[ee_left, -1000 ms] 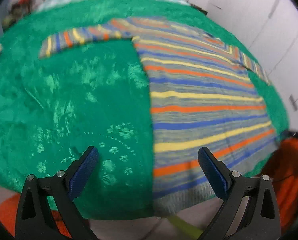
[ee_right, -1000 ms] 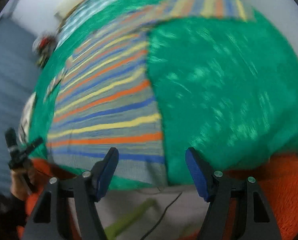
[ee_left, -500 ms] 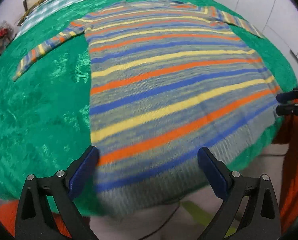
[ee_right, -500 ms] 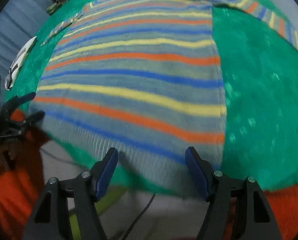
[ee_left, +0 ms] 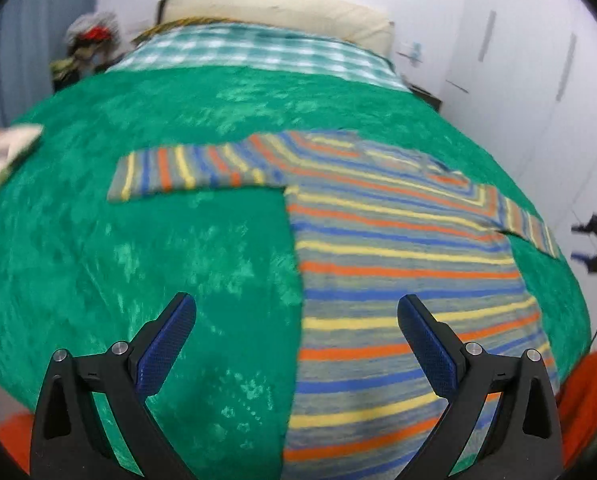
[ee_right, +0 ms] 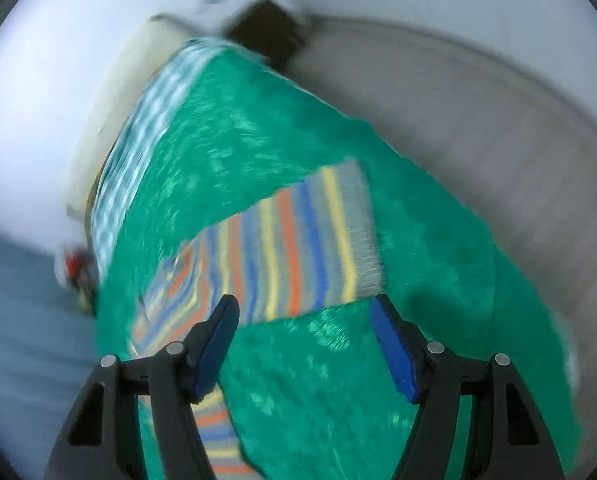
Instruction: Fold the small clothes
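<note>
A striped sweater [ee_left: 398, 272] in grey, blue, orange and yellow lies flat on a green blanket [ee_left: 138, 248], both sleeves spread out sideways. My left gripper [ee_left: 296, 332] hovers open over the sweater's left edge near the hem, nothing between its blue pads. The right gripper [ee_right: 302, 340] is open too, above the blanket just short of the right sleeve [ee_right: 298, 248], whose grey cuff [ee_right: 364, 232] points right. In the left wrist view the right gripper [ee_left: 596, 244] shows small at the far right edge.
The blanket covers a bed with a green checked sheet [ee_left: 258, 50] and a cream headboard [ee_left: 274, 12] behind. Clutter [ee_left: 86, 48] sits at the far left corner. White cupboard doors [ee_left: 538, 72] stand to the right. Grey floor [ee_right: 478, 128] lies beyond the bed's right side.
The right gripper has swung fast from the sweater's hem to the right sleeve and rolled. The left gripper went from the hem's middle to the sweater's left edge. Both stayed open.
</note>
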A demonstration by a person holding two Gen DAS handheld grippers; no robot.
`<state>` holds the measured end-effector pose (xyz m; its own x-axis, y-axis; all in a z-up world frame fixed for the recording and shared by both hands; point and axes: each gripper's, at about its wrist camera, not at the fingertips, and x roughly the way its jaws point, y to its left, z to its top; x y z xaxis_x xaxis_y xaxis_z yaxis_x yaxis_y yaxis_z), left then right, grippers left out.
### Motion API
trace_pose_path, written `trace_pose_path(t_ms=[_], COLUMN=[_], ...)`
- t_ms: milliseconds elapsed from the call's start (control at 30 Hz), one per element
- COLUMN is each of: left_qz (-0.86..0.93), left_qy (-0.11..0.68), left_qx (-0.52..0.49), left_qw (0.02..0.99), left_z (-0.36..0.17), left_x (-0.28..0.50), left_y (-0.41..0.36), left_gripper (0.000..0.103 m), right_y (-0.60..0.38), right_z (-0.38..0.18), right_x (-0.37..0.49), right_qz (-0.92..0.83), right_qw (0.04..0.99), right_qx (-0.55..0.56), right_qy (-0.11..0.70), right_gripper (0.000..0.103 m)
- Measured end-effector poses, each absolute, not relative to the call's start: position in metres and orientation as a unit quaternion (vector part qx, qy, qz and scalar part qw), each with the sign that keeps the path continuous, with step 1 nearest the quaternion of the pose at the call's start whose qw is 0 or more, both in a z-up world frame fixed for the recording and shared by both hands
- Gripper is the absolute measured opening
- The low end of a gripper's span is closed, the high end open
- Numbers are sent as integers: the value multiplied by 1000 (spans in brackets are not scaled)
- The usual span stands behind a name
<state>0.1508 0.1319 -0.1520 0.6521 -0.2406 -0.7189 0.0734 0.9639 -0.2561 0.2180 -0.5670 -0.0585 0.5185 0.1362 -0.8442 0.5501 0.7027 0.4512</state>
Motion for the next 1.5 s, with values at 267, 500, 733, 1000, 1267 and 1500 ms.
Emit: trace_pose_path(t_ms=[267,500,733,1000,1267,1500], left_qz=[-58,-58,-55,-58,-62,-60], left_qy=[448,463,458,453,444,447], left_qx=[-96,-95,-99,-120,-115,-116], left_qw=[887,879,882,881,887,885], left_z=[-190,-200,-199,-197,-191,-194], left_x=[150,150,150,151,147,149], left_y=[136,133,137,145,144,143], left_gripper=[101,101,101,101,101,101], right_y=[-584,-595,-585,-427,-264,-264], right_z=[-99,-108,-77,5,-40,-63], right_x=[240,254,250,330,404,412], right_qz=[-158,-137,-136,42,163,186], right_qw=[796,804,817,861,839,822], right_qx=[363,380,373,270,215,250], right_qy=[458,437,417,429,473,476], right_gripper=[68,49,3,3,5,59])
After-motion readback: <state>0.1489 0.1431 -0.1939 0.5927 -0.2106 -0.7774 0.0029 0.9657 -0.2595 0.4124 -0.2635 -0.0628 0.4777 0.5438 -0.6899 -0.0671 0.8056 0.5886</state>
